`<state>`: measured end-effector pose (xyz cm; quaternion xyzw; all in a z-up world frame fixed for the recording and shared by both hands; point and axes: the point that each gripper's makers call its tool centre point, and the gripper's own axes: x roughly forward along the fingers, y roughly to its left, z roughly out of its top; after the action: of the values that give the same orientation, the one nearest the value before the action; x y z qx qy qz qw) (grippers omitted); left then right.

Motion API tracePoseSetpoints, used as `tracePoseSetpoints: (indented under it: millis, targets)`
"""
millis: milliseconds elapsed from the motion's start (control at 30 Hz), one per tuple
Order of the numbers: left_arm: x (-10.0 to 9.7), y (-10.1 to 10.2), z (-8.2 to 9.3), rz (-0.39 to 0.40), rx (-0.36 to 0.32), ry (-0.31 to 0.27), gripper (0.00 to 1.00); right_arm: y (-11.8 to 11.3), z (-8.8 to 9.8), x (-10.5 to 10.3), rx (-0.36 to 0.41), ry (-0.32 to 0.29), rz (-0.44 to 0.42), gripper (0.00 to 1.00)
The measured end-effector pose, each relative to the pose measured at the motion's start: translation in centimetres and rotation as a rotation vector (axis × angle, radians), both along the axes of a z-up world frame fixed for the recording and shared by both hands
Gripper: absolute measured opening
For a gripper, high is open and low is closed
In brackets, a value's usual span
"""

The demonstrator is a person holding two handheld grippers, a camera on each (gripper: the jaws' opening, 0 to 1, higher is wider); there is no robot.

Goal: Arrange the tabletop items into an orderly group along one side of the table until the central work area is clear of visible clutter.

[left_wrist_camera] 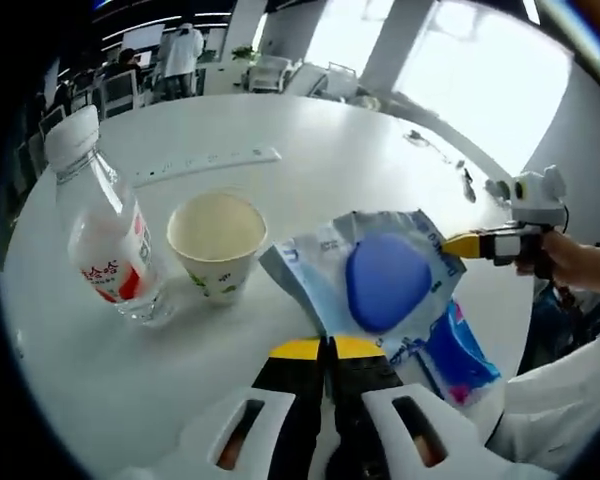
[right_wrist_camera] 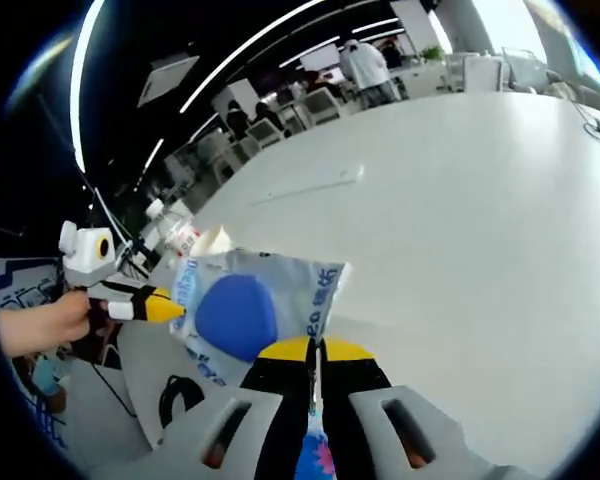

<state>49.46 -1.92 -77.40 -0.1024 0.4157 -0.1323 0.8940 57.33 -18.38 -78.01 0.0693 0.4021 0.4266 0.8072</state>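
Note:
A light blue and white packet (left_wrist_camera: 385, 280) with a dark blue oval on it hangs just above the white table (left_wrist_camera: 360, 150). My left gripper (left_wrist_camera: 325, 350) is shut on its near edge. From the right, my right gripper (left_wrist_camera: 450, 243) pinches the packet's far corner. In the right gripper view the same packet (right_wrist_camera: 240, 310) is clamped in my right gripper (right_wrist_camera: 315, 348), with my left gripper (right_wrist_camera: 175, 310) on its left edge. A second blue packet (left_wrist_camera: 460, 350) with pink print lies under it near the table edge. A water bottle (left_wrist_camera: 105, 240) and a paper cup (left_wrist_camera: 218, 240) stand to the left.
A long white strip (left_wrist_camera: 210, 162) lies farther back on the table, and a small dark cable piece (left_wrist_camera: 465, 185) sits at the right. A hand (left_wrist_camera: 570, 260) holds the right gripper. Chairs and people stand beyond the table (right_wrist_camera: 480, 200).

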Motion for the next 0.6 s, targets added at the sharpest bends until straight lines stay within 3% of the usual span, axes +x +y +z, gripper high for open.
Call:
tracePoseSetpoints:
  millis: [233,333,600]
  targets:
    - [1.5,-0.8,-0.3,0.011,0.022,0.012,0.0,-1.0,-0.7,1.0,-0.007,0.009,-0.015,0.0]
    - [2.2,-0.6,-0.8,0.002,0.084,0.022,0.0,-1.1,-0.9,1.4,-0.003,0.019,-0.019,0.0]
    - [3.9,-0.6,-1.2,0.018,0.134,0.026,0.0,-1.4,-1.7,2.6,0.002,0.035,-0.023,0.0]
